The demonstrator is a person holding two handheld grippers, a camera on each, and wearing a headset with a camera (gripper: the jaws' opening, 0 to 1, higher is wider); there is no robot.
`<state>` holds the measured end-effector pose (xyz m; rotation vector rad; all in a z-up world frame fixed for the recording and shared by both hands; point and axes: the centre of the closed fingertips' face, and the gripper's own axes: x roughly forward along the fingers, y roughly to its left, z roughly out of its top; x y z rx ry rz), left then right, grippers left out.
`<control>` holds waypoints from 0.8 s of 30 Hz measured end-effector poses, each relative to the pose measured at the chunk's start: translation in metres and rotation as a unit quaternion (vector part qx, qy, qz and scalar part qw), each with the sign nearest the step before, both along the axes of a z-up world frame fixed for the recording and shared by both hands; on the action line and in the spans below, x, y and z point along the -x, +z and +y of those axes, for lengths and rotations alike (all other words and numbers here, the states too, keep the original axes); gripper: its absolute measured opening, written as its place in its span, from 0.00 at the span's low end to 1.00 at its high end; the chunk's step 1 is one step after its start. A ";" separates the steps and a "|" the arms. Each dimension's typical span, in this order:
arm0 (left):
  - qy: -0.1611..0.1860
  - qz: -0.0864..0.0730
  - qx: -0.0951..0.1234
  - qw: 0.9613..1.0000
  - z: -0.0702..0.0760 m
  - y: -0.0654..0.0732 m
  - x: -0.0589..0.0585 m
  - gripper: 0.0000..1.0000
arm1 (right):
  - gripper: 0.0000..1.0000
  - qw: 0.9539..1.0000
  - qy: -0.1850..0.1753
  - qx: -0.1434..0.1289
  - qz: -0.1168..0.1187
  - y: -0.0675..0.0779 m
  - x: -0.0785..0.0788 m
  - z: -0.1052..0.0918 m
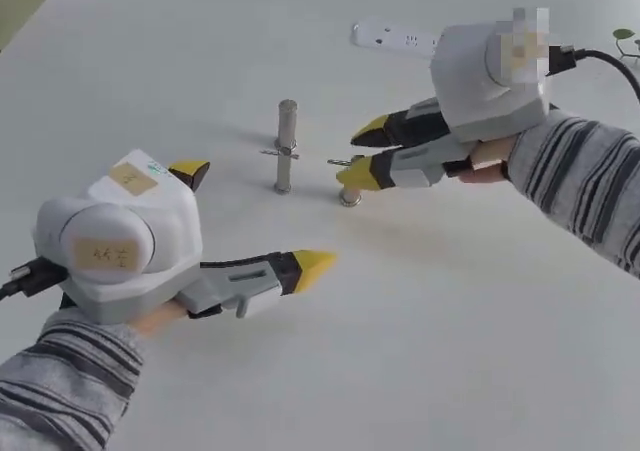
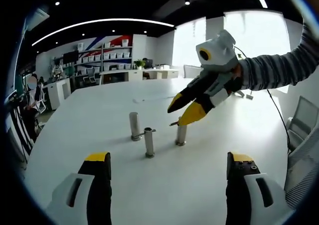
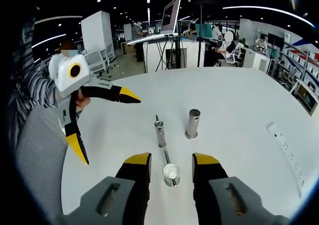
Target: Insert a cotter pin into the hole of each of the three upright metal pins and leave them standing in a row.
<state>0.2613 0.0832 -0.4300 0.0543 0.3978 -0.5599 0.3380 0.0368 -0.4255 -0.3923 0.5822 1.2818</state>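
Right gripper (image 1: pixel 362 153) at 1 o'clock in head view, jaws apart, straddling the end pin (image 3: pixel 171 172), not clamped on anything as far as I can see. Left gripper (image 1: pixel 252 217) at 8 o'clock, jaws wide open, empty, well clear of the row. A cotter pin (image 1: pixel 338 161) sticks out sideways near the end pin's top, just off the lower jaw tip

Row: middle pin (image 1: pixel 284 171) has its own cotter (image 1: pixel 280 152) through it. Far pin (image 3: pixel 193 122) looks bare, so two of three at best. All three stand upright on the table (image 1: pixel 450 321), around 11–12 o'clock of centre in head view

Risks:
- jaws sit close on both sides of the end pin, so any sideways drift on backing off tips it, and it could take the middle pin beside it along
- cotter may be only part-seated, and a brush from a jaw tip would drag it out or drop it

Hard to tell:
- whether the cotter is fully through or just started, hole itself not readable
- whether the lower jaw tip touches the cotter
- head view: far pin lines up behind the middle pin and they overlap, and only the end pin's base shows under the jaw
- power strip (image 1: pixel 395 39) at 12 o'clock, far end cut off by the right gripper
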 end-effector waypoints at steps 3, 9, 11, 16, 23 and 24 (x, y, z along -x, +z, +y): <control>-0.002 -0.013 0.001 1.000 -0.002 0.006 0.000 0.96 | 0.32 0.999 -0.031 -0.033 0.009 0.006 -0.012 0.011; -0.009 -0.007 -0.004 1.000 -0.002 0.005 0.001 0.98 | 0.33 0.997 -0.062 -0.052 0.000 0.009 -0.026 0.031; -0.008 -0.003 0.001 1.000 -0.002 0.004 0.002 0.99 | 0.33 0.996 -0.068 -0.056 -0.004 0.008 -0.030 0.040; -0.006 0.005 0.008 1.000 -0.002 0.003 0.003 0.99 | 0.31 0.994 -0.086 -0.060 -0.010 0.001 -0.042 0.057; -0.003 0.012 0.007 1.000 0.000 0.000 0.005 0.99 | 0.26 0.993 -0.109 -0.051 0.007 -0.019 -0.052 0.060; -0.003 0.012 0.007 1.000 0.000 -0.001 0.005 0.99 | 0.24 0.993 -0.110 -0.051 0.007 -0.020 -0.053 0.060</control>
